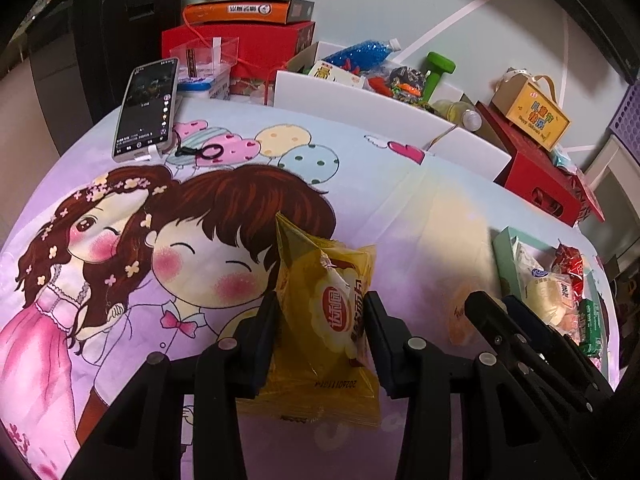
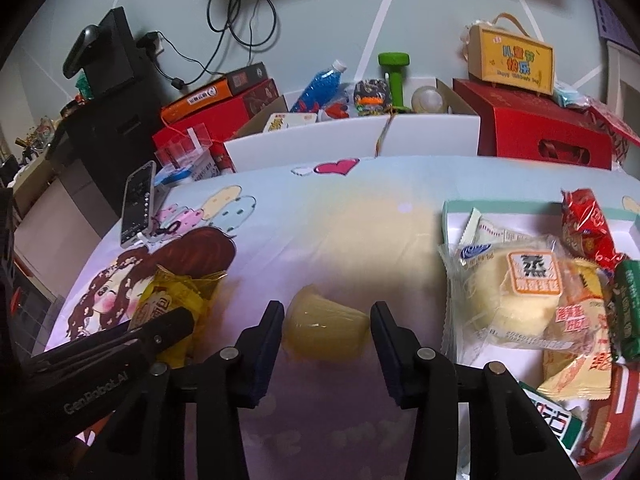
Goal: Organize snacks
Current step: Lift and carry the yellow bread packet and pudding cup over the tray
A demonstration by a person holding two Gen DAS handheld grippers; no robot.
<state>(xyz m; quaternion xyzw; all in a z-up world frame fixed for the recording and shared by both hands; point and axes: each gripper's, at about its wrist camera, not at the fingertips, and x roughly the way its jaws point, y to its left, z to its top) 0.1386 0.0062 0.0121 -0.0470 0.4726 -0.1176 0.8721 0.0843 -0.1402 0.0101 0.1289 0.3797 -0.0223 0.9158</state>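
A yellow snack packet lies on the cartoon-print cloth between the fingers of my left gripper. The jaws are open, with a gap on each side of the packet. The packet also shows in the right wrist view, partly behind the left gripper. My right gripper is open around a pale yellow jelly cup lying on its side on the cloth, apart from both fingers. A mint-green tray at the right holds several wrapped snacks, among them a steamed cake. The tray also shows in the left wrist view.
A phone lies at the cloth's far left. Behind the cloth stand a white box with a blue bottle and a green dumbbell, red boxes, an orange box and a small yellow gift box.
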